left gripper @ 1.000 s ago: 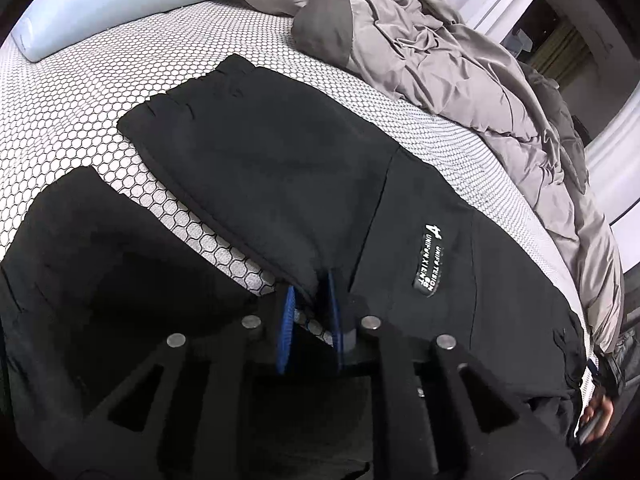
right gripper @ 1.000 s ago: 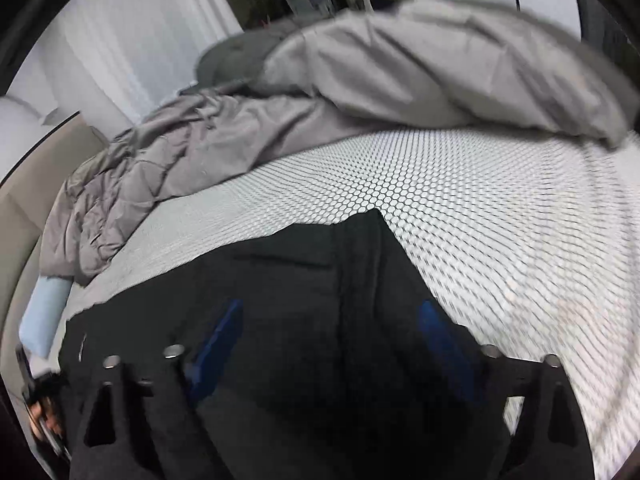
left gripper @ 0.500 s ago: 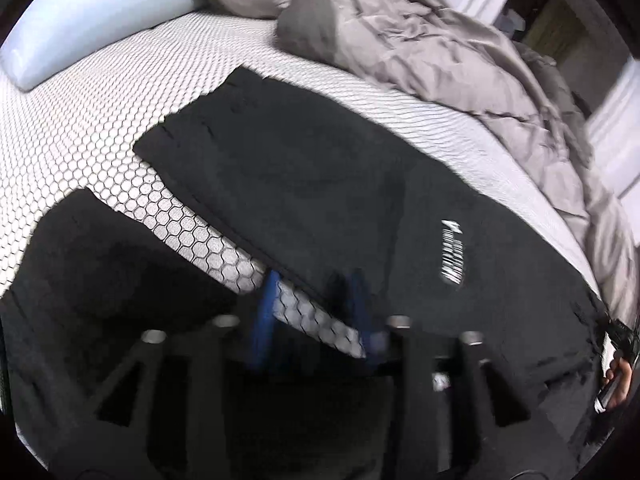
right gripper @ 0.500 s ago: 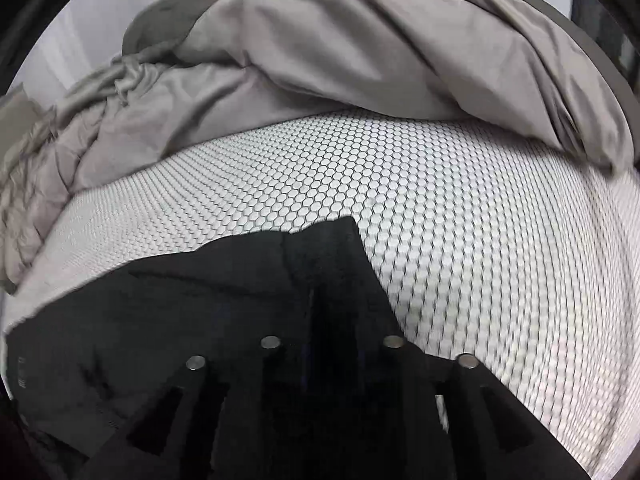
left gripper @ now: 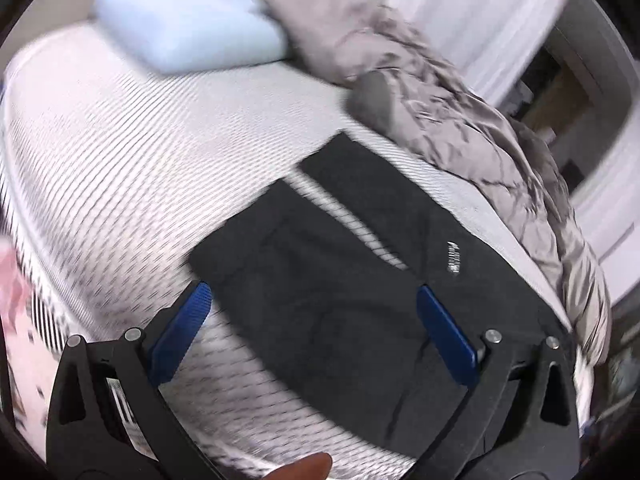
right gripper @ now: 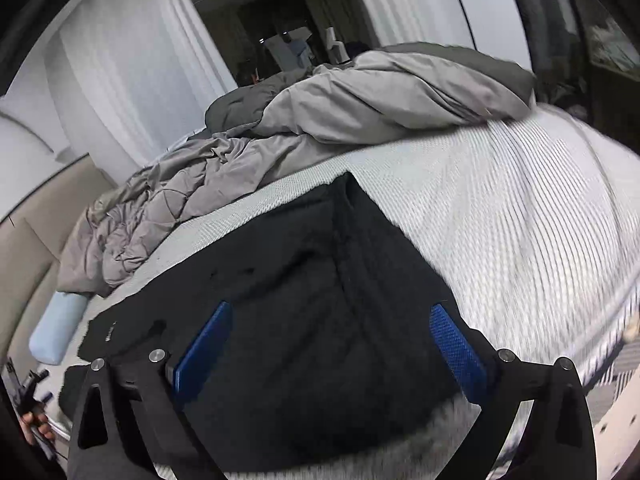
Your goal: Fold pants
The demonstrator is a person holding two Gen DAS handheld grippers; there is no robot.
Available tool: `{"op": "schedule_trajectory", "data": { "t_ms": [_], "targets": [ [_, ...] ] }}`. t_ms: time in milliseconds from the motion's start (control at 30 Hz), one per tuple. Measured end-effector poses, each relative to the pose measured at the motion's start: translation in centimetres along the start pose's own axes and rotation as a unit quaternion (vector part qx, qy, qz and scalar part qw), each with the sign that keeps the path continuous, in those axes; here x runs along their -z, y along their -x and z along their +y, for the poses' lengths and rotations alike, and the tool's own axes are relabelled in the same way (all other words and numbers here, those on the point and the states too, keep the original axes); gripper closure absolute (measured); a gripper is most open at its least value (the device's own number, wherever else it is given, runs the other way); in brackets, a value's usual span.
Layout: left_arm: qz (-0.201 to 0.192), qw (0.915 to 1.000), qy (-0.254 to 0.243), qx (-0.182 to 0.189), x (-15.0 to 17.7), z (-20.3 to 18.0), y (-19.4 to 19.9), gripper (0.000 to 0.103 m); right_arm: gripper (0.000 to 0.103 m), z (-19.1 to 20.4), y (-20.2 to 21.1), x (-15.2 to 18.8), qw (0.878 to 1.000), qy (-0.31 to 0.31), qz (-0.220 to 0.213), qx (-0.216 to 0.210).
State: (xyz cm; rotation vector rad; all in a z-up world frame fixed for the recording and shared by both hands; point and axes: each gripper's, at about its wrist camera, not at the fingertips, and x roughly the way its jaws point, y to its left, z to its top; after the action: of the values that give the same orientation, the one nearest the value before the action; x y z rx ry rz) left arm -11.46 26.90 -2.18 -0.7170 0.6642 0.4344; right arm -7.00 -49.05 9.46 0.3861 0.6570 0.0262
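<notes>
White honeycomb-patterned mattress (left gripper: 132, 168) fills both views, with a crumpled grey duvet (right gripper: 360, 100) heaped along its far side and a pale blue pillow (left gripper: 188, 36) at one end. Black pants (left gripper: 340, 280) lie flat on the mattress, the two legs side by side with a narrow strip of mattress showing between them; a small white logo (left gripper: 454, 258) marks one leg. Left gripper (left gripper: 316, 320) — jaws just opened wide, blue pads apart, nothing pinched between them — hangs above the leg ends. Right gripper (right gripper: 332, 340) likewise has just spread its jaws fully and hovers over the black fabric without clamping it. Both views are motion-blurred.
</notes>
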Motion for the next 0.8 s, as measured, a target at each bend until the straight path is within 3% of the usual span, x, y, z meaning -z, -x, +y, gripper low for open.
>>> {"op": "schedule_trajectory", "data": {
  "t_ms": [100, 167, 267, 300, 333, 367, 433, 500, 633, 800],
  "targets": [
    [0.048, 0.9974, 0.046, 0.027, 0.6, 3.3, -1.5, 0.036, 0.002, -0.9, 1.1, 2.2, 1.000, -0.011, 0.009, 0.004],
    [0.057, 0.9964, 0.048, 0.041, 0.8, 4.1, -2.4, 0.039, 0.002, -1.7, 1.6, 2.9, 1.000, -0.023, 0.009, 0.001],
    [0.050, 0.9973, 0.046, 0.028, 0.2, 4.2, -3.5, 0.047, 0.002, -1.8, 2.3, 3.1, 0.999, -0.035, 0.004, -0.003],
    [0.042, 0.9976, 0.045, 0.030, 0.0, 4.0, -3.9, 0.059, 0.002, -1.7, 2.4, 3.1, 0.999, -0.036, 0.002, -0.005],
    [0.036, 0.9981, 0.042, 0.027, -0.3, 3.9, -4.3, 0.092, 0.002, -1.5, 2.6, 3.2, 0.999, -0.034, -0.001, -0.009],
    [0.034, 0.9985, 0.042, 0.008, -0.6, 3.7, -4.6, 0.100, 0.002, -1.4, 2.8, 3.2, 0.999, -0.032, -0.003, -0.010],
    [0.003, 0.9984, 0.049, 0.027, -0.8, 4.2, -3.4, 0.100, 0.002, -1.3, 3.0, 3.3, 1.000, -0.030, -0.004, -0.004],
    [-0.021, 0.9990, 0.039, 0.010, -0.7, 4.3, -2.5, 0.100, 0.002, -1.6, 3.4, 3.8, 0.999, -0.030, 0.001, 0.012],
    [0.014, 0.9983, 0.057, -0.002, -0.3, 5.3, -4.4, 0.100, 0.003, -3.4, 3.1, 5.1, 0.998, -0.052, 0.019, 0.014],
    [0.011, 0.9982, 0.058, 0.002, -0.3, 5.5, -4.3, 0.099, 0.016, -5.8, 0.0, 5.9, 0.990, -0.125, 0.048, -0.036]
  ]
}}
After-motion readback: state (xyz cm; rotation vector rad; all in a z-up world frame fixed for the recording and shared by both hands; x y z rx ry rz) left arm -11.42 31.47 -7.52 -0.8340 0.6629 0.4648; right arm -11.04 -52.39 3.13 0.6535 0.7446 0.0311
